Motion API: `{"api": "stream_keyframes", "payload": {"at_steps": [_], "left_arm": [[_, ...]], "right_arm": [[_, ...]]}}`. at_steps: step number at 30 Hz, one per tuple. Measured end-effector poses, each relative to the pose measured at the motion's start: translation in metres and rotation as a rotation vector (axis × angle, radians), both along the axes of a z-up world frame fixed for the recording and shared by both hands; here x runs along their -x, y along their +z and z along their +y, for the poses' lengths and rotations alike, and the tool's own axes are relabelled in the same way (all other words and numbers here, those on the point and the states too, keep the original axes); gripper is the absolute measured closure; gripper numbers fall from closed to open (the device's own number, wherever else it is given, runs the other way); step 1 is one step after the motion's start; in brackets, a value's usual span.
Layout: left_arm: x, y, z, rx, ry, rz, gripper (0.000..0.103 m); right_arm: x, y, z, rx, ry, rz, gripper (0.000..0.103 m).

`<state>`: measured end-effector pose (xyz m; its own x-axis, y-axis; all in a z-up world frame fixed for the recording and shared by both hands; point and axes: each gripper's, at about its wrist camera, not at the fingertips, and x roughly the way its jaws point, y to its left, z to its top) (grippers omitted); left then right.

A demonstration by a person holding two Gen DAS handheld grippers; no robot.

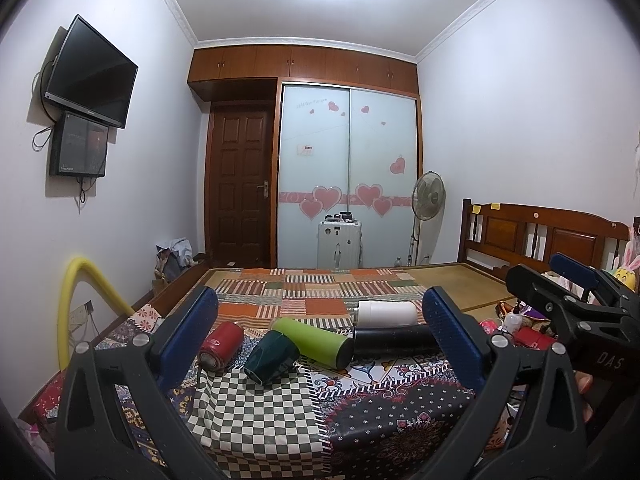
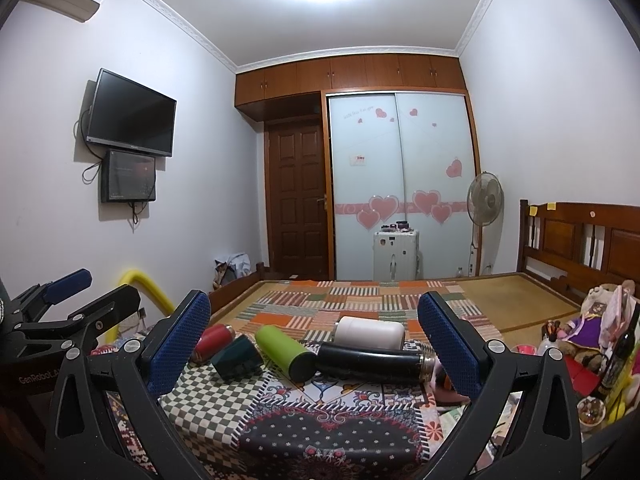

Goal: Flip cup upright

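Note:
Several cups lie on their sides on the patterned cloth of a bed: a red cup (image 1: 221,345), a dark green cup (image 1: 269,357), a lime green bottle (image 1: 313,342), a black flask (image 1: 394,341) and a white cup (image 1: 387,313). They also show in the right wrist view: red cup (image 2: 212,342), dark green cup (image 2: 237,358), lime bottle (image 2: 286,351), black flask (image 2: 376,360), white cup (image 2: 370,333). My left gripper (image 1: 318,336) is open and empty, short of the cups. My right gripper (image 2: 314,340) is open and empty, also short of them.
The right gripper shows at the right of the left wrist view (image 1: 568,296); the left gripper shows at the left of the right wrist view (image 2: 76,304). Toys and bottles (image 2: 600,332) crowd the right side. A wooden headboard (image 2: 580,236) stands at right. A yellow tube (image 1: 76,300) arches at left.

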<state>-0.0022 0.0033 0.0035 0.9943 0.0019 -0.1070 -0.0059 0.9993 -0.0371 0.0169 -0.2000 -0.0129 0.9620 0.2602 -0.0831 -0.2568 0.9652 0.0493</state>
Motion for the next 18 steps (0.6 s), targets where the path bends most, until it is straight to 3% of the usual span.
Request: {"api": "stream_keyframes", "payload": {"at_steps": [10,18], "left_arm": [[-0.025,-0.015,0.009,0.003,0.01,0.059,0.0],[-0.101,-0.053,0.043,0.003,0.002,0.272,0.0]], "right_arm": [[-0.015,-0.01,0.004,0.007,0.004,0.025,0.0],[-0.054,-0.035,0.003,0.035,-0.016,0.11,0.0]]}}
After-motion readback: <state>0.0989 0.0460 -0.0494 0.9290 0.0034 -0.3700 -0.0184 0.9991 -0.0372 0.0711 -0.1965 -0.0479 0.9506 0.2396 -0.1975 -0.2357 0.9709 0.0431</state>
